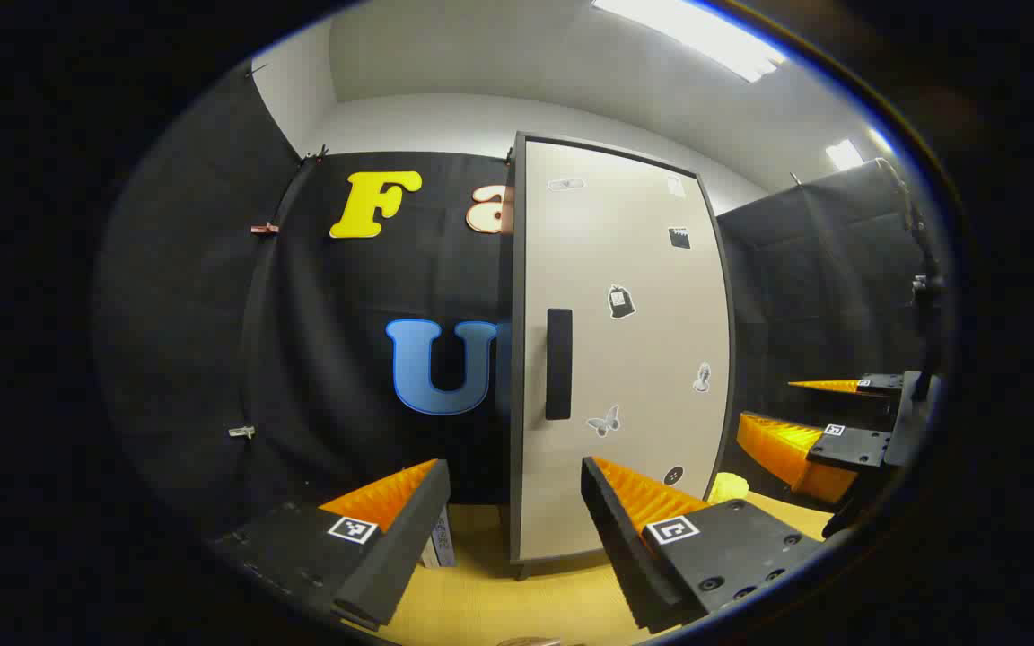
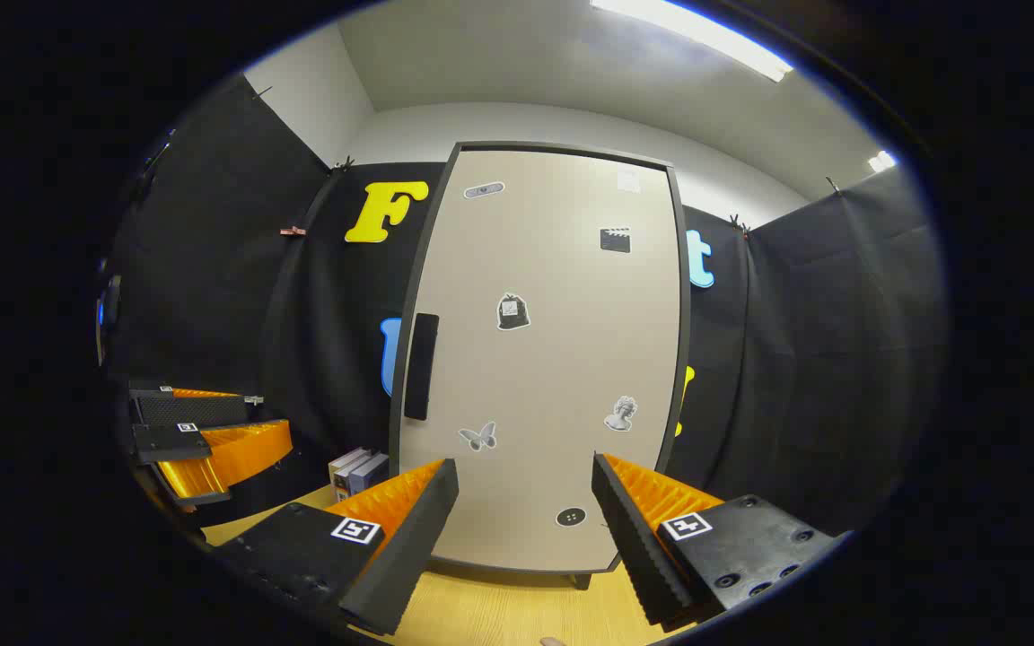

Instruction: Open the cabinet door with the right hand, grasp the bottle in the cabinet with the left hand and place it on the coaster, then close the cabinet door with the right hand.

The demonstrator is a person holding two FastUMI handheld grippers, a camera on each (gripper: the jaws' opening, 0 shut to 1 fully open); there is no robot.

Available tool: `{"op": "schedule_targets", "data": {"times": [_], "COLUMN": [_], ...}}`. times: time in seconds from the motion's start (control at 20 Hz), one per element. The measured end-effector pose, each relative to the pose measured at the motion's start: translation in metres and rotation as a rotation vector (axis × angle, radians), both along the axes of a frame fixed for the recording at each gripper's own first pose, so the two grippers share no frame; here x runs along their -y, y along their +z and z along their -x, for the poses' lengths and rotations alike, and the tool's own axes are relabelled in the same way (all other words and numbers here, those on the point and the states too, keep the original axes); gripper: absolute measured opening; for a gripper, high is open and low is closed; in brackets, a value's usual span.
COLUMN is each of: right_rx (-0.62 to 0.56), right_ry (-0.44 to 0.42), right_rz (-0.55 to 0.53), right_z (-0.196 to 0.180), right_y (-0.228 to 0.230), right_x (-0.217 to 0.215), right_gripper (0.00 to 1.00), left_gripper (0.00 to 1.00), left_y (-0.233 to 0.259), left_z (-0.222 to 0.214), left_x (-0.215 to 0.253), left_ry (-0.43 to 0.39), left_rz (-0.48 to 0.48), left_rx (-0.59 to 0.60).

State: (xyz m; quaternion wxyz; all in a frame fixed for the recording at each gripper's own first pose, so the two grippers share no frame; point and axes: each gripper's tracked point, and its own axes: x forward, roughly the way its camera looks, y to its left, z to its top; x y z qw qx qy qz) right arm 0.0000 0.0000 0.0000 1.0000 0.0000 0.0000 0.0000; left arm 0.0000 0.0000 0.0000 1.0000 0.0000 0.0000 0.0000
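Note:
A tall beige cabinet (image 1: 625, 359) with a dark frame stands on the wooden table, its door (image 2: 544, 359) shut and dotted with small stickers. A black vertical handle (image 2: 421, 366) sits on the door's left side, also seen as the handle (image 1: 558, 363) in the left gripper view. My left gripper (image 1: 517, 529) is open, held in front of the cabinet's lower left corner. My right gripper (image 2: 526, 529) is open too, facing the lower part of the door. Each view catches the other gripper at its side: the right gripper (image 1: 827, 422) and the left gripper (image 2: 203, 431).
A yellow object (image 1: 731, 487) lies on the wooden table (image 1: 481, 592) by the cabinet's right foot. Some small books or boxes (image 2: 357, 471) stand left of the cabinet. Black cloth walls close the booth behind and on both sides.

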Motion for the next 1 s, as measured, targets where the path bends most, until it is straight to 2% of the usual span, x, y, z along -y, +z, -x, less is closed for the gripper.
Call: {"op": "schedule_targets", "data": {"times": [1.0], "right_rx": [-0.019], "right_ry": [0.018], "right_rz": [-0.004], "right_z": [0.005], "right_y": [-0.006], "right_x": [0.014], "right_gripper": [0.96], "left_gripper": [0.93], "left_y": [-0.005], "left_z": [0.006], "left_x": [0.015], "left_ry": [0.014], "left_rz": [-0.010], "left_rx": [-0.013]}}
